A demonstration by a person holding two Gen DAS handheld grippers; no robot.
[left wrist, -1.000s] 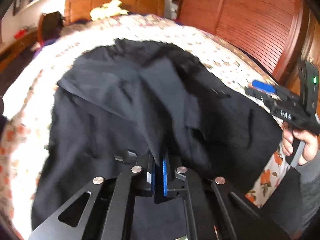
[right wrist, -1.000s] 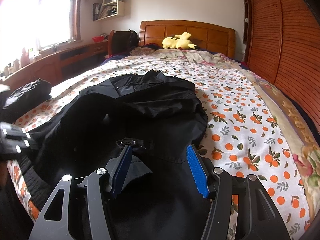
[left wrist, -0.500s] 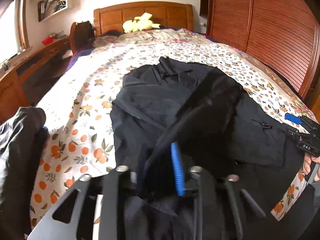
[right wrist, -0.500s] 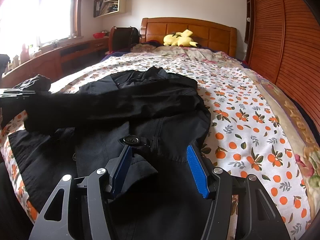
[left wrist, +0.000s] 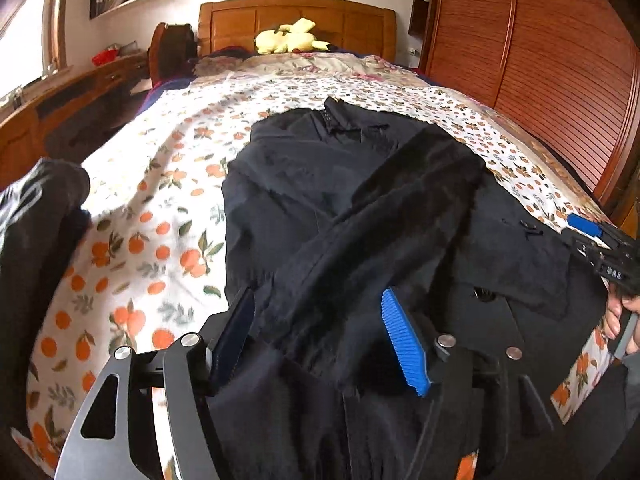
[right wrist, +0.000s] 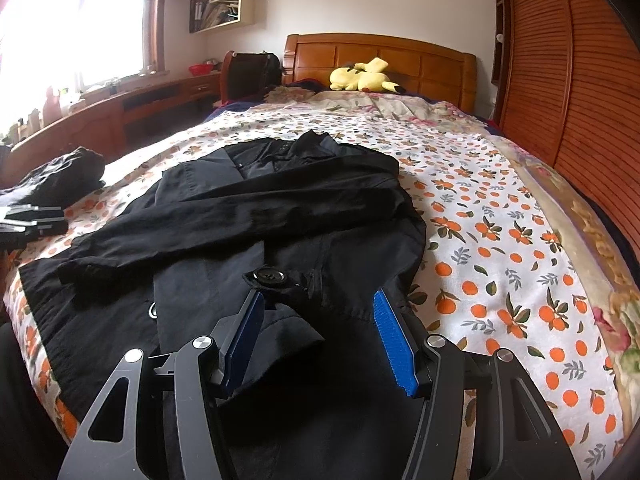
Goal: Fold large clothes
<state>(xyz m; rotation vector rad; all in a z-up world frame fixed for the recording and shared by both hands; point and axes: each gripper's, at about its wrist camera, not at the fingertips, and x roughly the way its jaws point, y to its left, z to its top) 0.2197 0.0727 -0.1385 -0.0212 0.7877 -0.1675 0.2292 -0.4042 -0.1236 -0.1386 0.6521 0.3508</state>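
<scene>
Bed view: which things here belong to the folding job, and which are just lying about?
Job:
black coat
its sleeve laid across it
left gripper, open
right gripper, open

Lying about:
yellow plush toy
dark clothing heap
wall shelf

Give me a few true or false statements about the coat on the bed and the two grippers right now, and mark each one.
1. The black coat lies on a bedspread printed with oranges. True.
2. The left gripper is clamped shut on the sleeve. False: its jaws stand apart, with the sleeve lying between them.
3. A sleeve lies folded across the coat's front. True.
4. The right gripper holds the coat's button. False: it is open, and the button sits just beyond its fingertips.
5. A green plush toy sits by the headboard. False: the plush toy is yellow.
</scene>
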